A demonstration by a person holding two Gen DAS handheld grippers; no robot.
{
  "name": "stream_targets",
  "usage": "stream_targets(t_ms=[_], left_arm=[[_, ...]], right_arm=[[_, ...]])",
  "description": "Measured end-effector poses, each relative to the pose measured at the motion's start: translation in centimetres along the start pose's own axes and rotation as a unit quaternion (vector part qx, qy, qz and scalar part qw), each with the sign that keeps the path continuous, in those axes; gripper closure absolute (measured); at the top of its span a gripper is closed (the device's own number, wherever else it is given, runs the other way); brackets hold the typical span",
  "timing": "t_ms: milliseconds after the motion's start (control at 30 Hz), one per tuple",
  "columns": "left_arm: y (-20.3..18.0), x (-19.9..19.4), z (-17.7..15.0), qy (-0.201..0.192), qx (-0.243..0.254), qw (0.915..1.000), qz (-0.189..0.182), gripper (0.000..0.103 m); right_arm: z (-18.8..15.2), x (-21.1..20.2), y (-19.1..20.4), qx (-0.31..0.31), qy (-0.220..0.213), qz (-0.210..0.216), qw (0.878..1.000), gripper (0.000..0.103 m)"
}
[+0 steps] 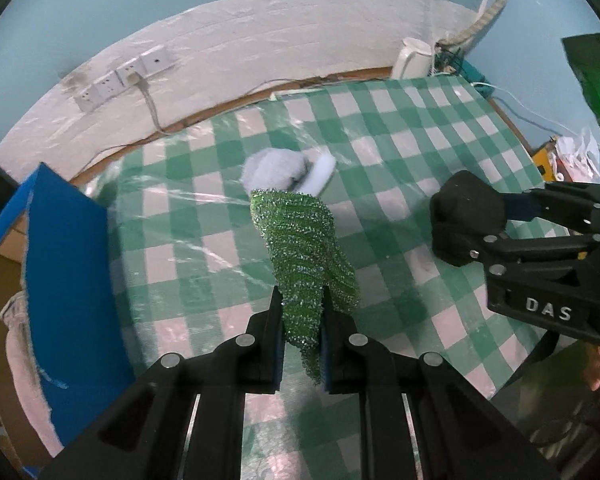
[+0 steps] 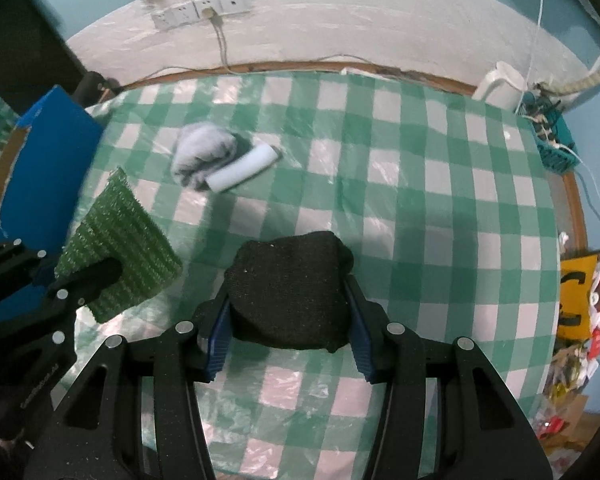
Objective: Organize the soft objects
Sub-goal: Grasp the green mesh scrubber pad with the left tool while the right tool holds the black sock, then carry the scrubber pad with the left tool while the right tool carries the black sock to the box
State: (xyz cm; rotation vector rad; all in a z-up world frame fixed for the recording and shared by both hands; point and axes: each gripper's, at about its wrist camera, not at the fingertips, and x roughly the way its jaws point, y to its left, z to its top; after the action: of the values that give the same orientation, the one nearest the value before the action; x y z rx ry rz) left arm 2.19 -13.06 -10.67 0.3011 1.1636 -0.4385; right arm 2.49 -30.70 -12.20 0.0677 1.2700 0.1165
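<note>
Aloft together: left gripper (image 1: 302, 338) pinches a green scrubber (image 1: 304, 248), right gripper (image 2: 286, 330) clamps a black cloth (image 2: 290, 294); next, likely the blue box (image 1: 66, 280) at the table's (image 2: 440, 184) left edge.

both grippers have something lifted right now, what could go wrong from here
1. The left gripper pinches the green scrubber by one narrow edge, so the hanging pad might slip out.
2. The black bundle bulges above the right gripper, whose pads catch only its sides; it might squeeze free.
3. The grippers are close together, so the scrubber could brush the other gripper on the way to the blue box.
</note>
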Motion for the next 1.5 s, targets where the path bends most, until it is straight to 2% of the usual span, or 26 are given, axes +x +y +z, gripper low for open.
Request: stream_targets(t_ms=[467, 1033, 1500], left_arm=[[2.3, -3.6, -0.8, -0.033, -0.016, 0.9985, 0.040, 0.090], [6.6, -6.9, -2.0, -0.060, -0.062, 0.9950, 0.050, 0.090], [10.9, -9.1, -3.7, -0.077, -0.108, 0.9889, 0.067, 0.090]], right_arm=[[0.5, -3.6, 3.5, -0.033, -0.037, 0.009, 0.999, 0.053], [2.3, -5.7, 8.4, -0.078, -0.064, 0.031, 0.994, 0.053], [3.9, -6.4, 13.7, -0.119, -0.075, 0.047, 0.989, 0.053]])
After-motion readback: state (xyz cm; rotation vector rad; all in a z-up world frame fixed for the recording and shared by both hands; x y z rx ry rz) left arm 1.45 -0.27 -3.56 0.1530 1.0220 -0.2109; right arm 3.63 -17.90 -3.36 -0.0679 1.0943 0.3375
